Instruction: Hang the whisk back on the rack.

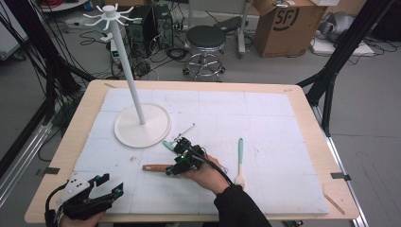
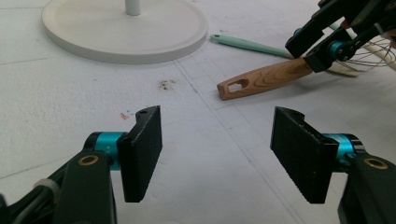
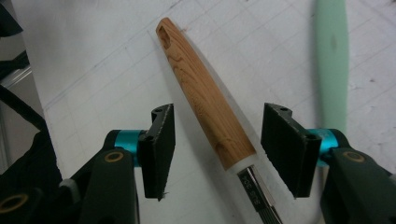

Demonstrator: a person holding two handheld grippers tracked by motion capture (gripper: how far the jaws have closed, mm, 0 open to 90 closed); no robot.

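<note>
A whisk with a wooden handle [image 1: 153, 167] lies on the white mat, its wires [image 2: 373, 51] under the right hand. My right gripper [image 1: 171, 169] is lowered over that handle [image 3: 205, 98]. The handle lies between the open jaws and neither pad touches it; the metal stem leaves the handle's white collar at the bottom. From the left gripper view the right gripper [image 2: 306, 51] straddles the handle [image 2: 264, 79]. My left gripper [image 1: 112, 183] rests at the table's near left corner, its jaws [image 2: 217, 116] apart over bare mat with nothing between them.
A white hanging stand with a round base [image 1: 142, 125] and hooked top [image 1: 111, 14] rises at the mat's back left. A mint-handled spatula [image 1: 240, 161] lies right of the hand. Another mint handle [image 2: 247, 44] lies just beyond the whisk. A stool and boxes stand past the table.
</note>
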